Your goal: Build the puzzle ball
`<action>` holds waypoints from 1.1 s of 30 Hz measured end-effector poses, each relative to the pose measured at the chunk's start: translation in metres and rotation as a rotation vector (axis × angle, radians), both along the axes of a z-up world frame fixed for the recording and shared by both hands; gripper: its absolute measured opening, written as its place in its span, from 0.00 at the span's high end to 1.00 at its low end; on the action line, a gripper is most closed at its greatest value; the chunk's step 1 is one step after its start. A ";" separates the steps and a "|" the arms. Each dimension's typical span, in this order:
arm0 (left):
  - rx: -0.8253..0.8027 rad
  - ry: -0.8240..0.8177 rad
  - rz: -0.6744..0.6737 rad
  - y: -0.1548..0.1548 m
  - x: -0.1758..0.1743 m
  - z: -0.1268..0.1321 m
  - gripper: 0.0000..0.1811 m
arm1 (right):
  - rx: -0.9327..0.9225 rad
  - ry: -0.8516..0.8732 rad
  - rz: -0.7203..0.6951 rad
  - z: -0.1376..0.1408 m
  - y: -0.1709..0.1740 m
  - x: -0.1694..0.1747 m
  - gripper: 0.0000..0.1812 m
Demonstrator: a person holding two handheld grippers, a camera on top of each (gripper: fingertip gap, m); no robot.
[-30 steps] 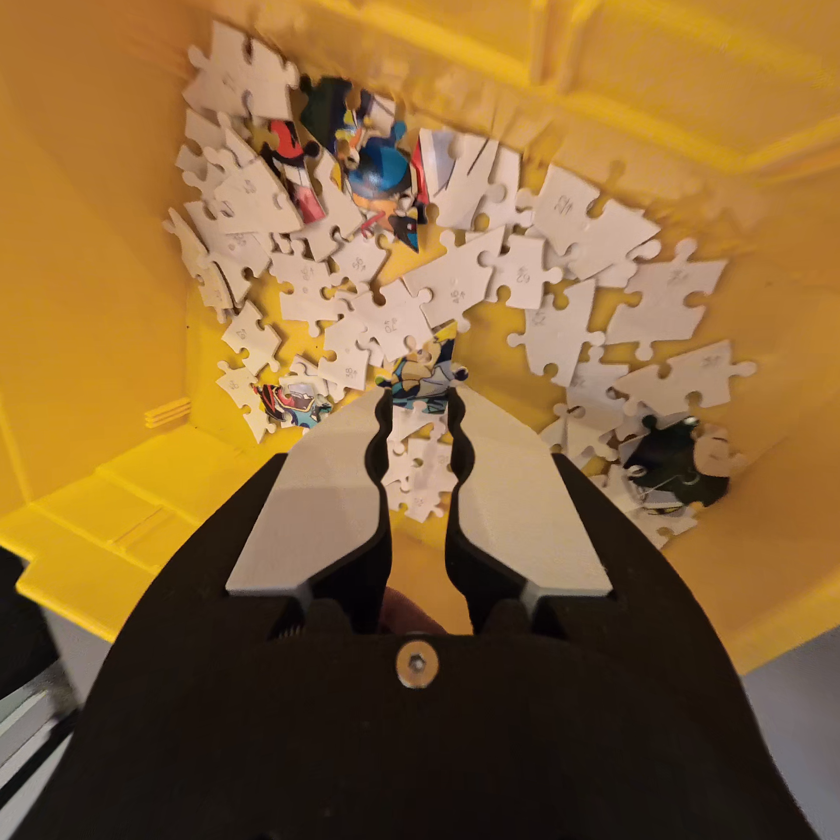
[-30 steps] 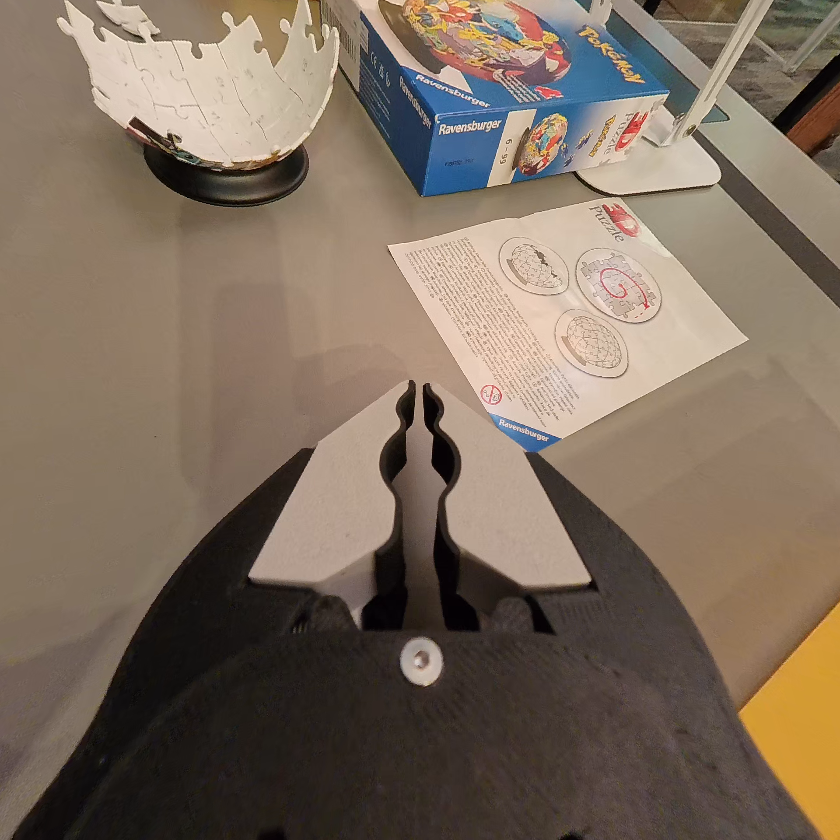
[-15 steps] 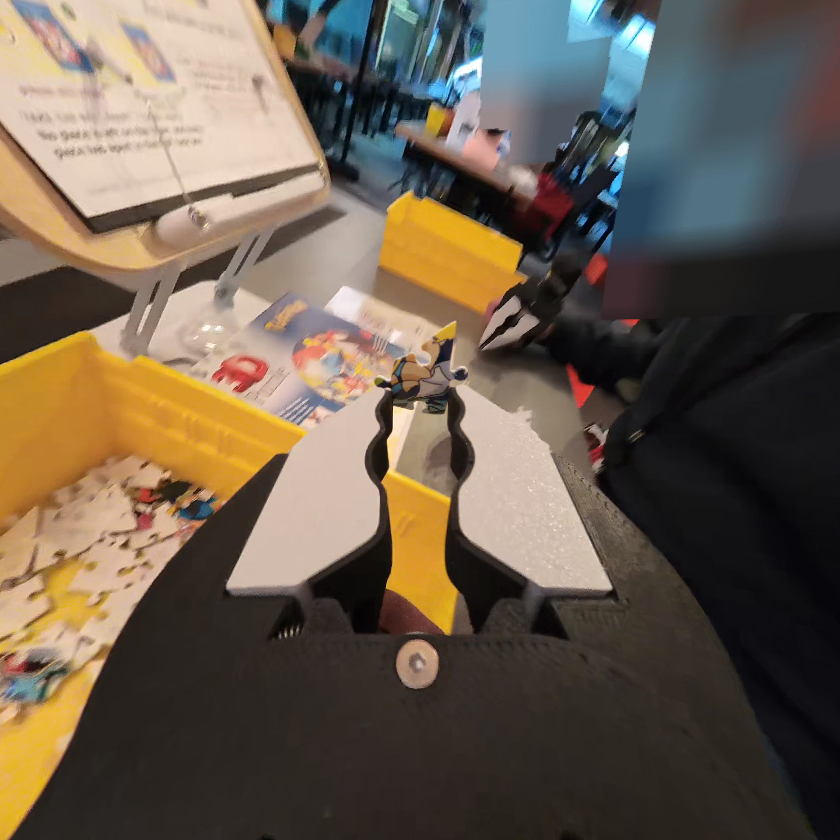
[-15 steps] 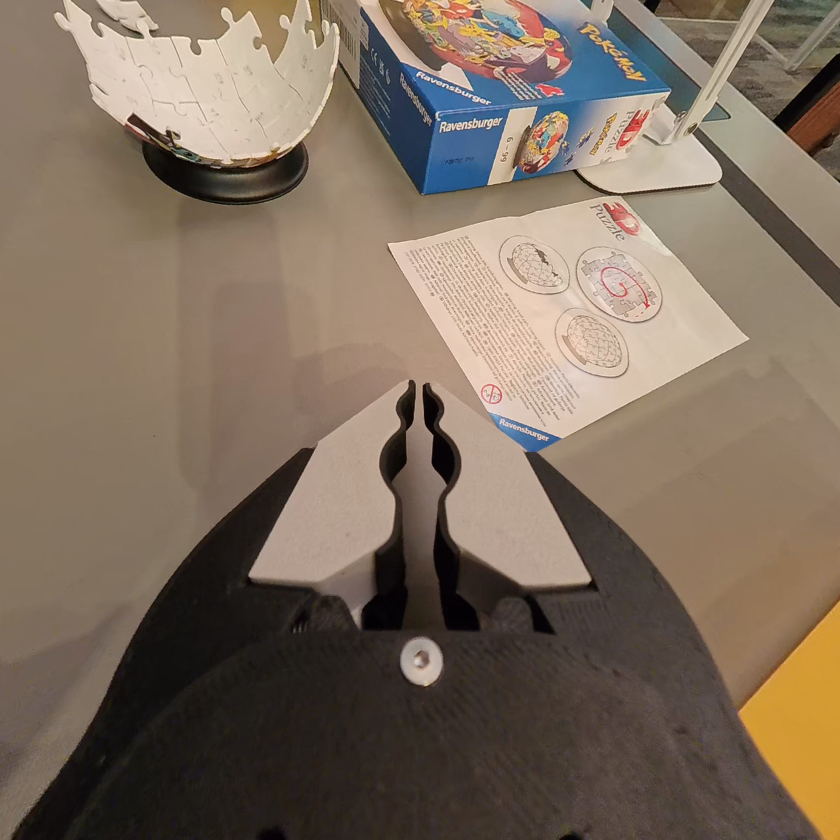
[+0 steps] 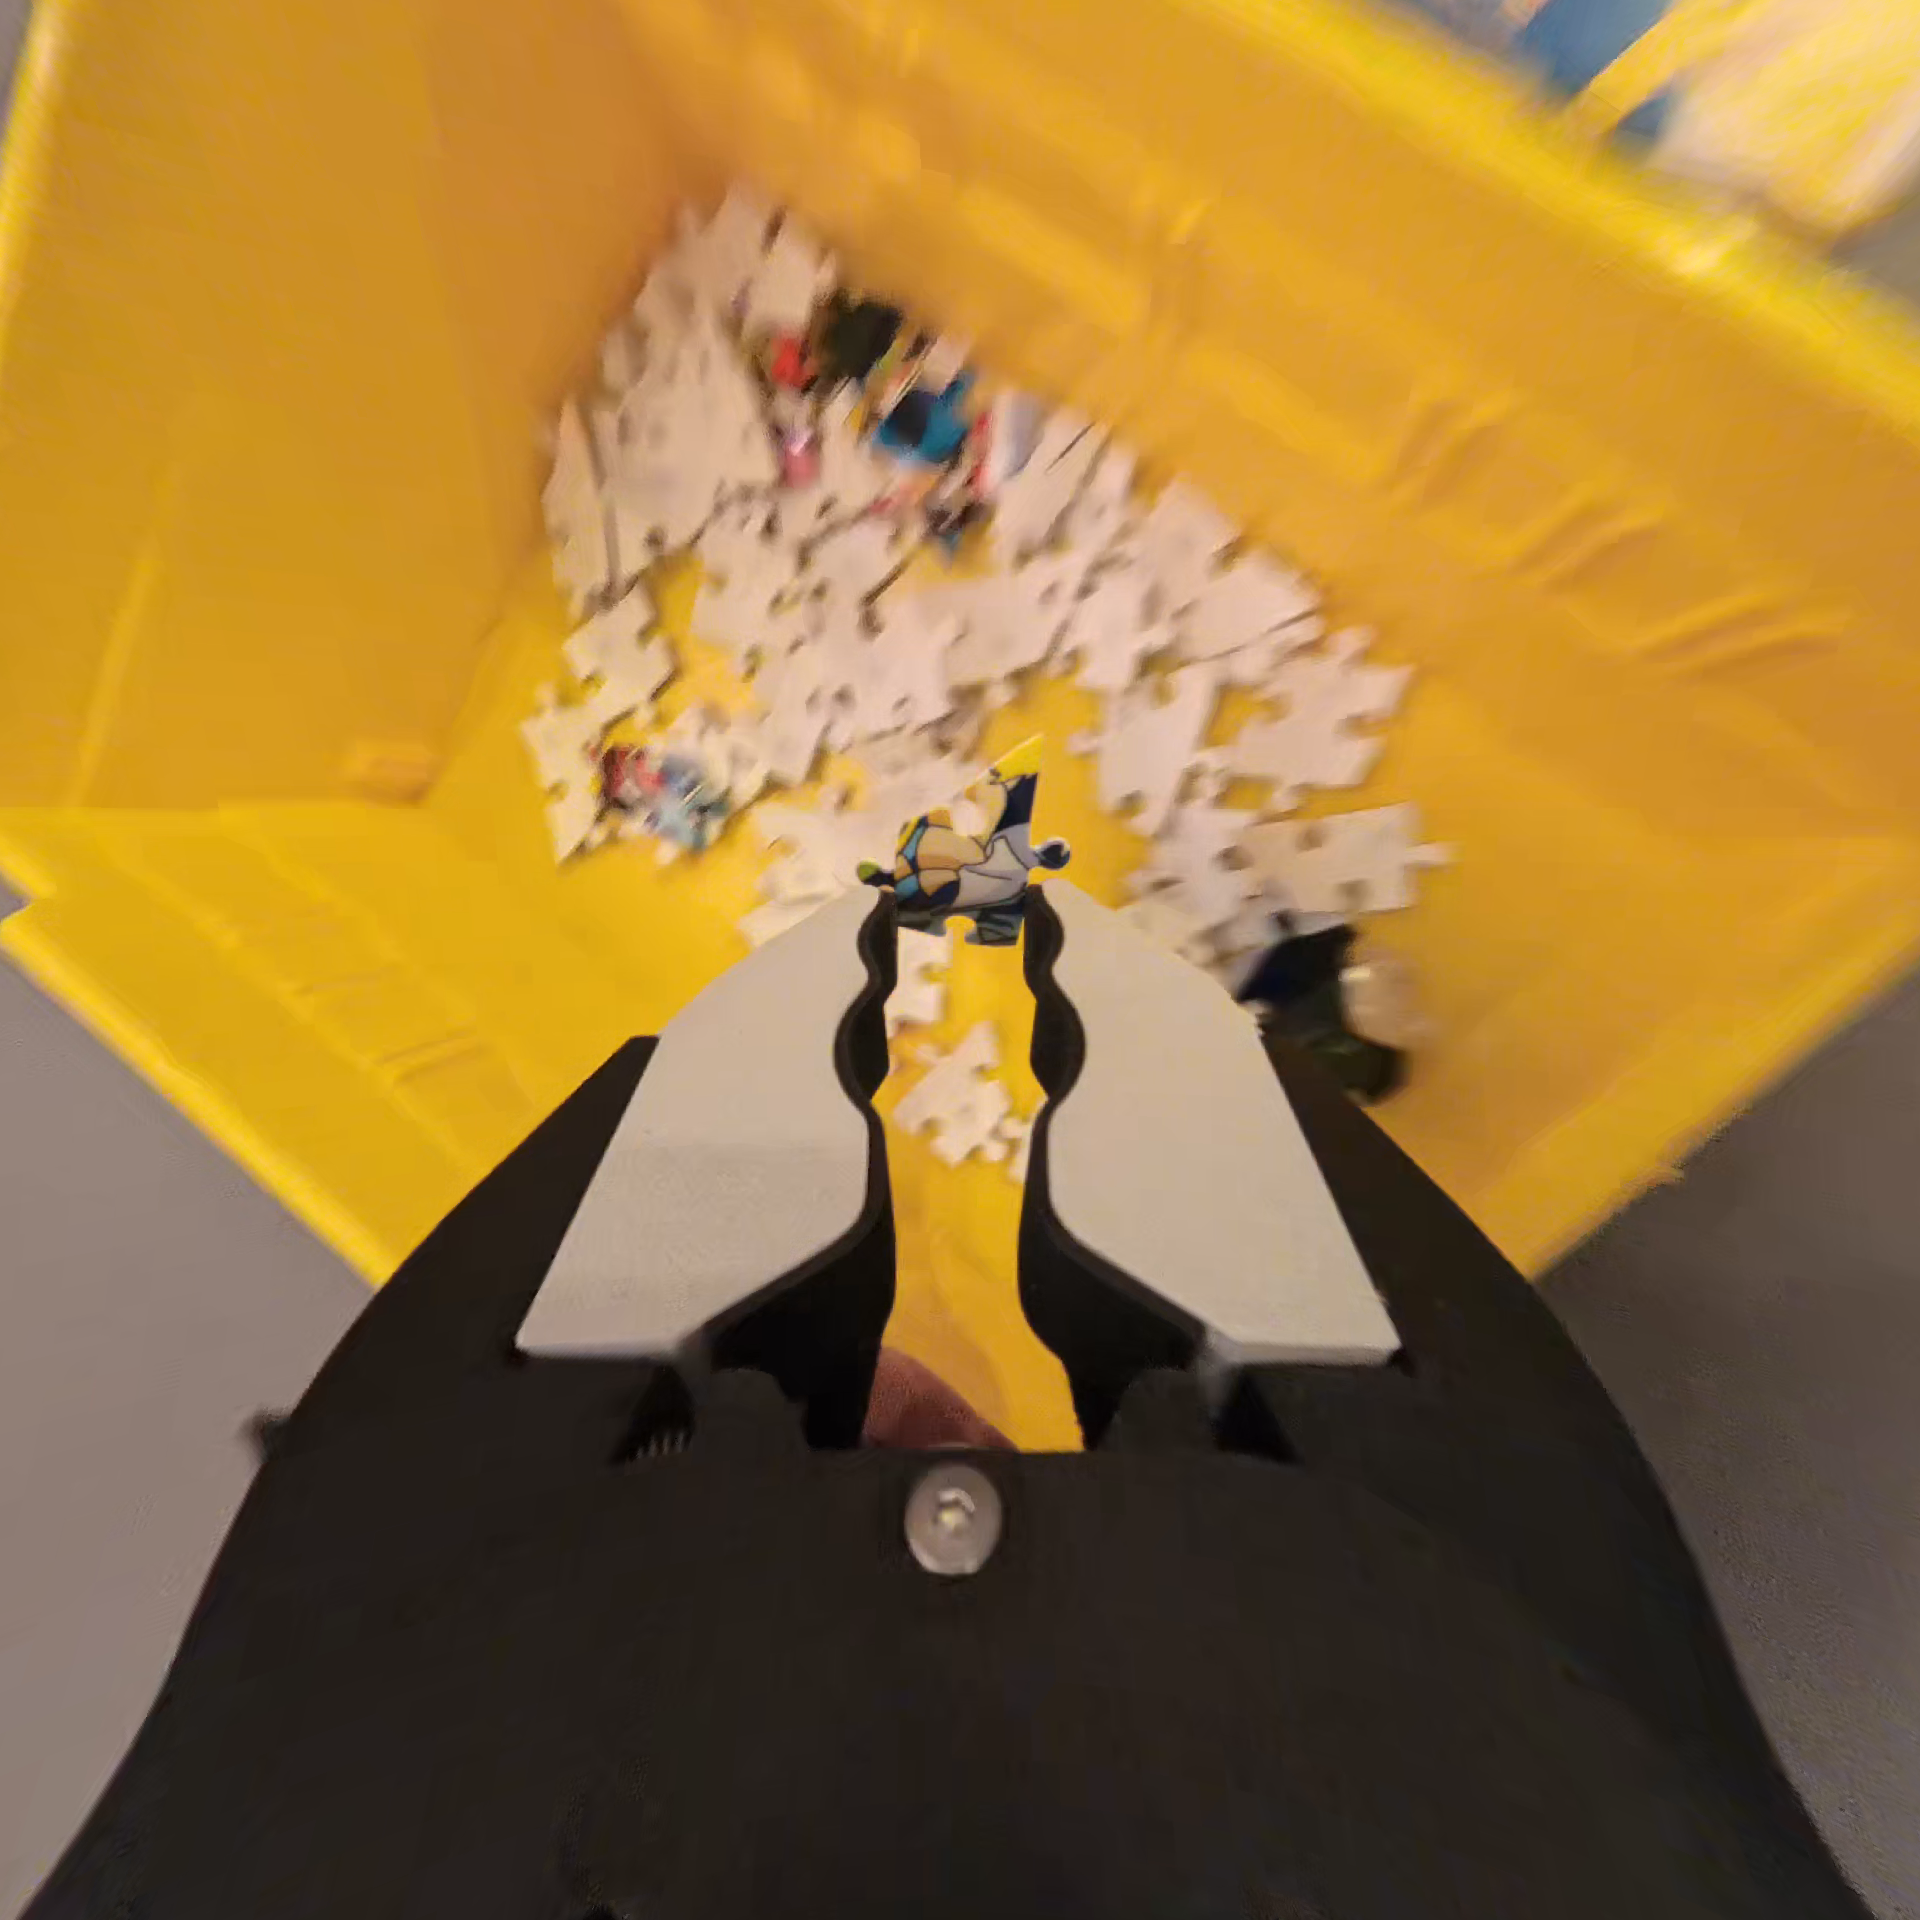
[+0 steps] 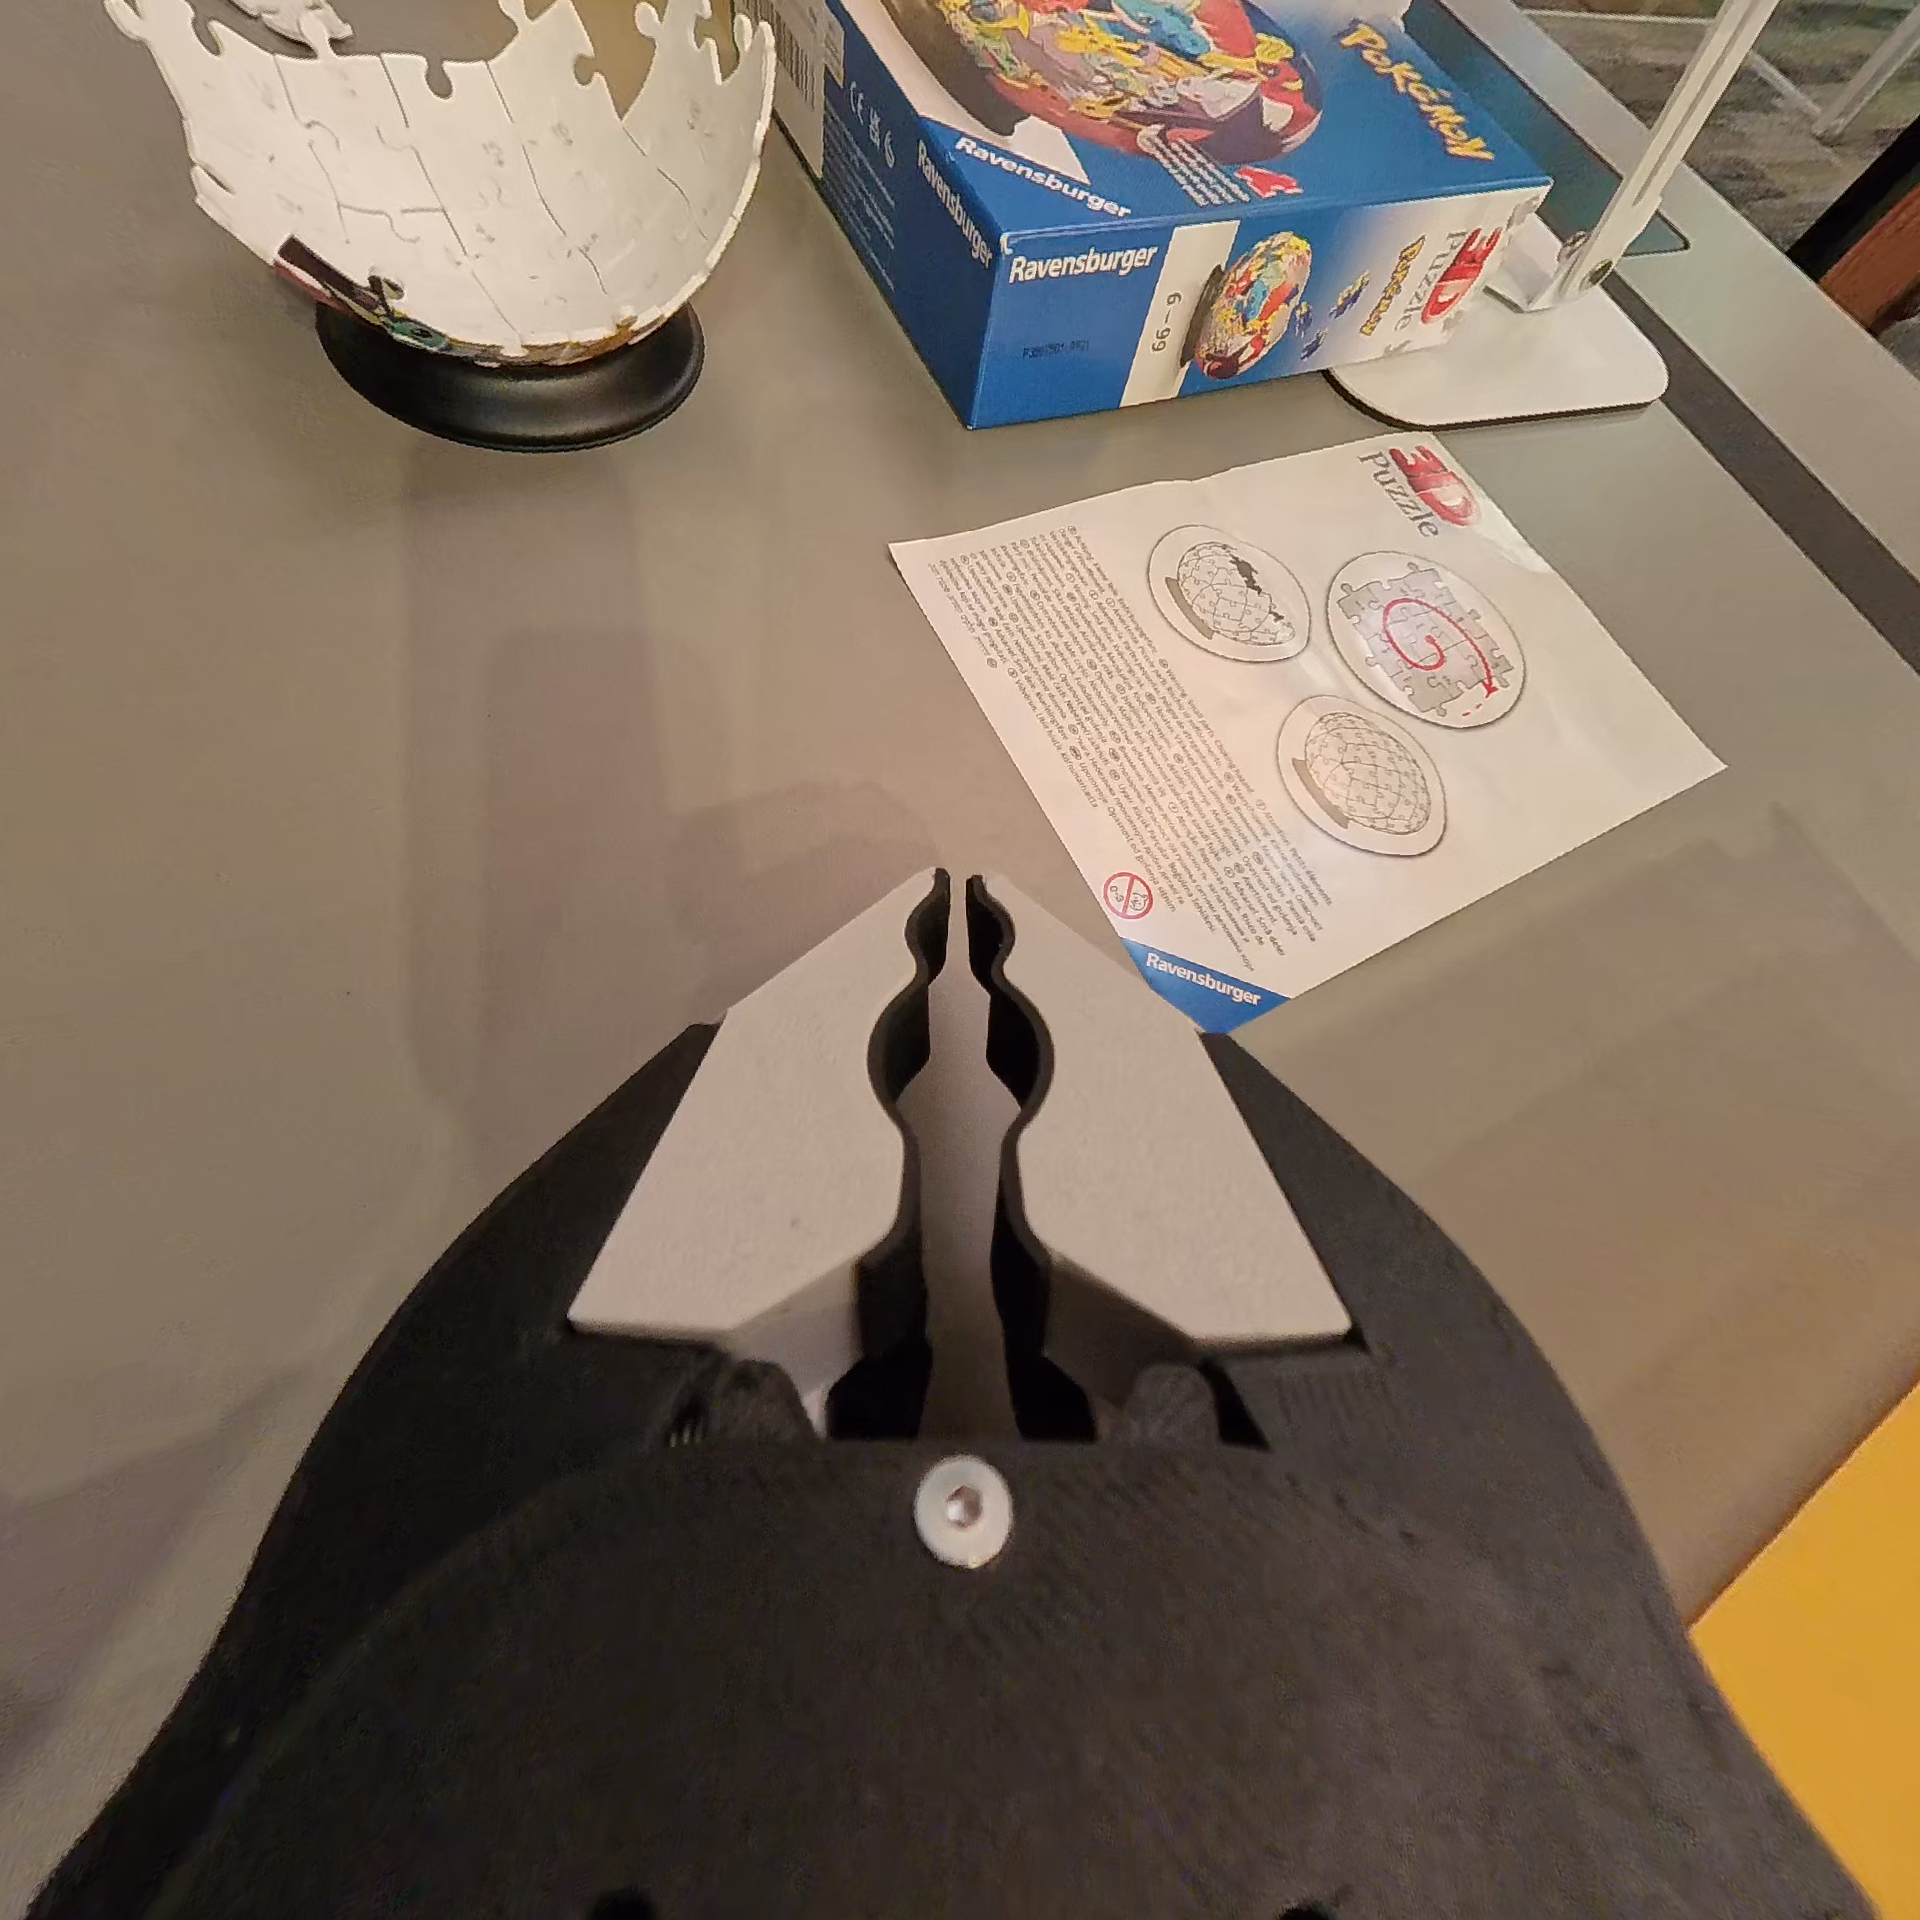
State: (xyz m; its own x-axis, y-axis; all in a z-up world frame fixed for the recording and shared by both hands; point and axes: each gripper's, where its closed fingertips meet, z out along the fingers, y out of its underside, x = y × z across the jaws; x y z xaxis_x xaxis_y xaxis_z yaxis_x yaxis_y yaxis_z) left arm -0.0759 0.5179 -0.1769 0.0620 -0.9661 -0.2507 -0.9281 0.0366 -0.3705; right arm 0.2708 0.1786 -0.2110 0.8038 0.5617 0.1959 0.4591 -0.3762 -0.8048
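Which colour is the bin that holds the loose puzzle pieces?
Yellow; the bin shows best in the left wrist view.

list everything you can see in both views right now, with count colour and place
yellow bin: one, under the left gripper
loose puzzle pieces: many, mostly white side up, in the bin
half-built puzzle ball: one, white, on a black stand
puzzle box: one, blue, table's far side
instruction sheet: one, white, flat on the grey table
white stand base: one, beside the box
held puzzle piece: one, colourful
left gripper: jaws clamping that piece
right gripper: jaws nearly closed, empty
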 end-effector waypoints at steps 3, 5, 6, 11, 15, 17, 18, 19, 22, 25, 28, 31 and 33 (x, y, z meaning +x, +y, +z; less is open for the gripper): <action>0.068 0.096 0.014 0.014 -0.001 -0.017 0.87 | -0.001 -0.005 -0.001 -0.001 0.000 0.000 0.99; 0.080 0.139 0.022 0.020 -0.004 -0.025 0.83 | -0.005 -0.005 -0.002 -0.001 0.000 0.000 0.99; 0.077 0.147 0.016 0.020 -0.005 -0.027 0.80 | -0.007 -0.004 -0.002 -0.001 0.000 0.000 0.99; 0.004 0.109 -0.008 -0.001 -0.005 -0.016 0.78 | -0.020 -0.003 -0.004 -0.003 0.001 0.000 1.00; -0.192 0.232 -0.113 -0.055 -0.017 -0.027 0.78 | -0.024 -0.002 -0.007 -0.004 0.001 0.001 1.00; -0.183 0.288 -0.129 -0.059 -0.019 -0.037 0.78 | -0.025 -0.004 -0.008 -0.004 0.001 0.001 1.00; -0.186 0.316 -0.125 -0.060 -0.020 -0.042 0.78 | -0.024 -0.007 -0.008 -0.004 0.001 0.001 1.00; -0.185 0.342 -0.120 -0.060 -0.022 -0.046 0.82 | -0.022 -0.009 -0.008 -0.004 0.001 0.001 1.00; -0.188 0.370 -0.108 -0.058 -0.021 -0.050 0.82 | -0.018 -0.011 -0.010 -0.004 0.001 0.001 1.00; -0.252 0.392 -0.131 -0.067 -0.020 -0.053 0.81 | -0.020 -0.004 -0.009 -0.003 0.001 0.001 1.00; -0.308 0.418 -0.157 -0.071 -0.021 -0.055 0.78 | -0.019 0.002 -0.009 -0.003 0.001 0.001 1.00; -0.317 0.460 -0.183 -0.072 -0.021 -0.056 0.78 | -0.015 0.001 -0.010 -0.002 0.001 0.001 1.00; -0.332 0.484 -0.194 -0.075 -0.021 -0.055 0.83 | -0.013 0.001 -0.010 -0.002 0.001 0.001 1.00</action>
